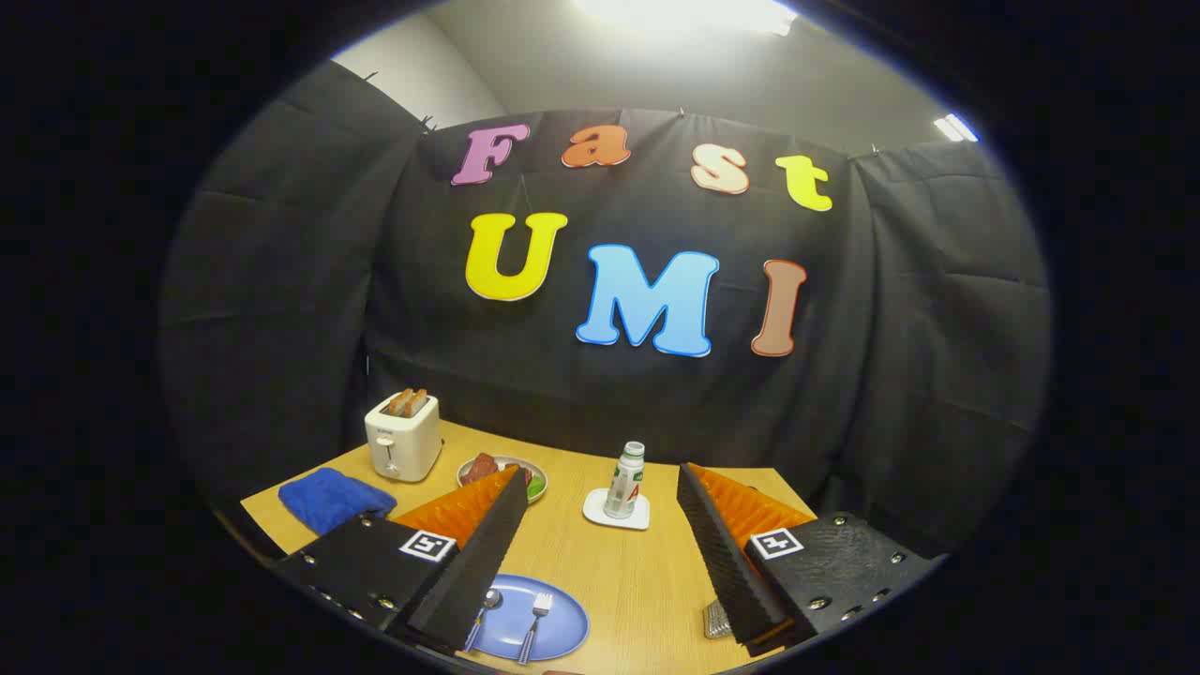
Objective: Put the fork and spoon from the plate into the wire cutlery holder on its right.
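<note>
- Near the wooden table's [619, 572] front edge, the gripper [600, 553] hovers with its orange-and-black fingers [483, 553] spread wide apart, holding nothing.
- On the round blue plate [562, 623], just ahead of the left finger, lie the silver spoon [486, 605] and silver fork [536, 619], side by side.
- Right of the plate, the wire cutlery holder [716, 619] peeks from behind the right finger.
- Judging by this, no pickup has begun; the next move calls for dropping left and closing on one utensil's handle.

Nothing readable here, honestly. The bottle [626, 480] label is too small to read. The finger [441, 553] tags are just square markers.
</note>
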Action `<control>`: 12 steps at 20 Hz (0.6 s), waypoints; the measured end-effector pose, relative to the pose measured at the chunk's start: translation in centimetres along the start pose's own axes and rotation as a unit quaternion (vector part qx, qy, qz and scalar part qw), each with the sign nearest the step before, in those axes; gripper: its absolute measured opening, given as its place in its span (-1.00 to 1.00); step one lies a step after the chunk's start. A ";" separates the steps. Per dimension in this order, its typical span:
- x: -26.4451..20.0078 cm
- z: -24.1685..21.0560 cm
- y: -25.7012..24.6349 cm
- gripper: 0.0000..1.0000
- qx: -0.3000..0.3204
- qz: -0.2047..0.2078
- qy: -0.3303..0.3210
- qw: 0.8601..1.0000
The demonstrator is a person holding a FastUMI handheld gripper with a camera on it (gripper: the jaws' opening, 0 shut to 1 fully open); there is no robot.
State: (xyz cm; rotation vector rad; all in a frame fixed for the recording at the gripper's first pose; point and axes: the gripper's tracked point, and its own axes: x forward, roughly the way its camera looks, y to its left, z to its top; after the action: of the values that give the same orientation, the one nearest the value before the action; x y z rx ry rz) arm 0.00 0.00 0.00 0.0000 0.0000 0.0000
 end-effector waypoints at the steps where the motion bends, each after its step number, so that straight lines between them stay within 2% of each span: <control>1: 0.1 -0.6 0.3 0.97 0.001 0.003 0.012 1.000; 5: 0.3 -2.6 0.9 0.96 0.007 0.009 0.039 0.999; 12: 0.0 1.6 -0.8 0.97 0.053 -0.018 -0.032 0.998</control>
State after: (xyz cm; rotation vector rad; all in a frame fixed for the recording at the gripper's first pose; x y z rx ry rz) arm 0.04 -0.80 1.59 0.1065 -0.0632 -0.0360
